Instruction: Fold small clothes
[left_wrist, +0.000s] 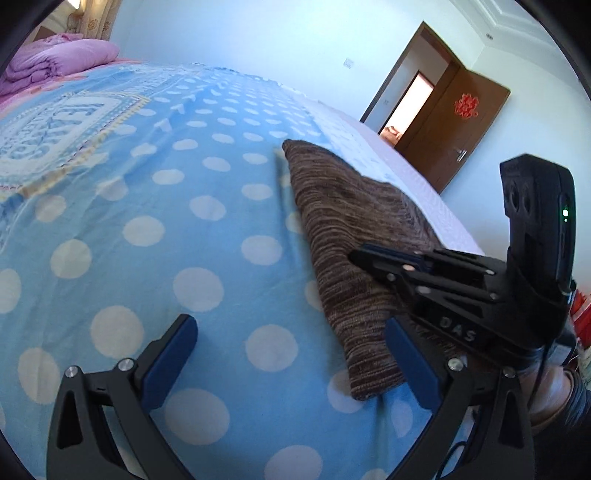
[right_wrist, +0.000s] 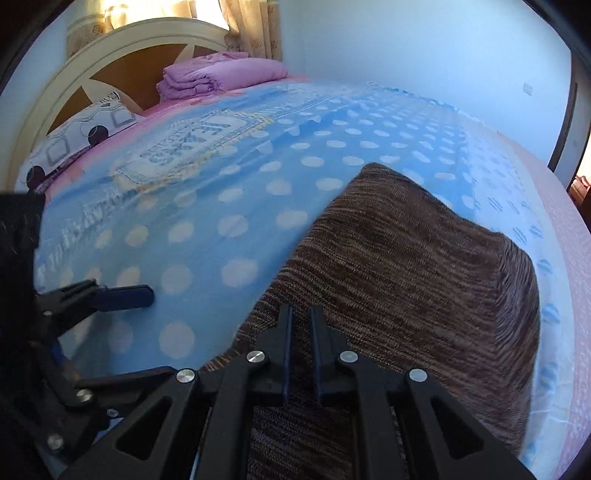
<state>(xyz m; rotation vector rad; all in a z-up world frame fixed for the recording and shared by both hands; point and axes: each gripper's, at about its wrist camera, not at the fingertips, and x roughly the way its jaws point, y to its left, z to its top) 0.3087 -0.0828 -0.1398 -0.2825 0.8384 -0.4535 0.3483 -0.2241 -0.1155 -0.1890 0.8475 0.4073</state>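
A brown striped knit garment (left_wrist: 343, 236) lies folded on the blue polka-dot bedspread (left_wrist: 147, 229). My left gripper (left_wrist: 291, 328) is open and empty, its right finger at the garment's near left edge. My right gripper (right_wrist: 301, 314) is shut on the garment's near edge (right_wrist: 406, 266), with cloth between its narrow jaws. It also shows in the left wrist view (left_wrist: 354, 254), lying over the garment from the right. The left gripper's blue pad (right_wrist: 125, 295) shows at the left of the right wrist view.
A folded purple quilt (right_wrist: 221, 77) and a patterned pillow (right_wrist: 81, 133) lie at the head of the bed by the headboard (right_wrist: 122, 48). An open brown door (left_wrist: 458, 129) stands beyond the bed's far edge.
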